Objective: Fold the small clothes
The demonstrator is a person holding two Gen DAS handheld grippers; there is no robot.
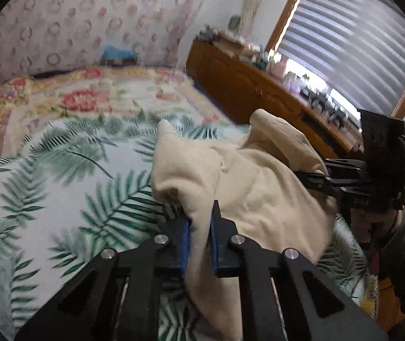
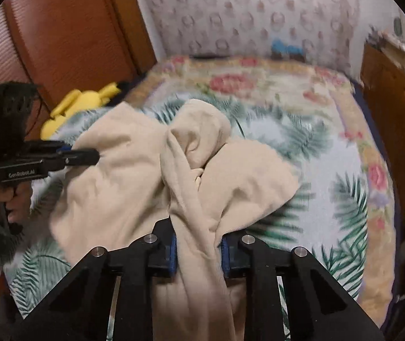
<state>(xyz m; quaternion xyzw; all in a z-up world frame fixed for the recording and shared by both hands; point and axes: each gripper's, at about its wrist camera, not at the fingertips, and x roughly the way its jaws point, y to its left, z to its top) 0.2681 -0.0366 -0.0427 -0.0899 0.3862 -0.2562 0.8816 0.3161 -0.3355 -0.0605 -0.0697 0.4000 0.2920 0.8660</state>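
A cream garment (image 1: 239, 176) hangs bunched between my two grippers above the bed. My left gripper (image 1: 199, 218) is shut on a fold of the garment between its blue pads. In the right wrist view, the same cream garment (image 2: 134, 176) drapes from my right gripper (image 2: 198, 244), which is shut on a thick fold of it. The left gripper (image 2: 88, 153) shows there at the left, gripping the cloth's far edge. The right gripper (image 1: 310, 179) shows in the left wrist view, clamped on the cloth's right edge.
The bed has a palm-leaf sheet (image 1: 60, 187) and a floral blanket (image 1: 88, 96) behind it. A wooden dresser (image 1: 259, 88) with several small items stands under the window. A yellow toy (image 2: 80, 105) lies at the bed's left edge beside a wooden door (image 2: 68, 28).
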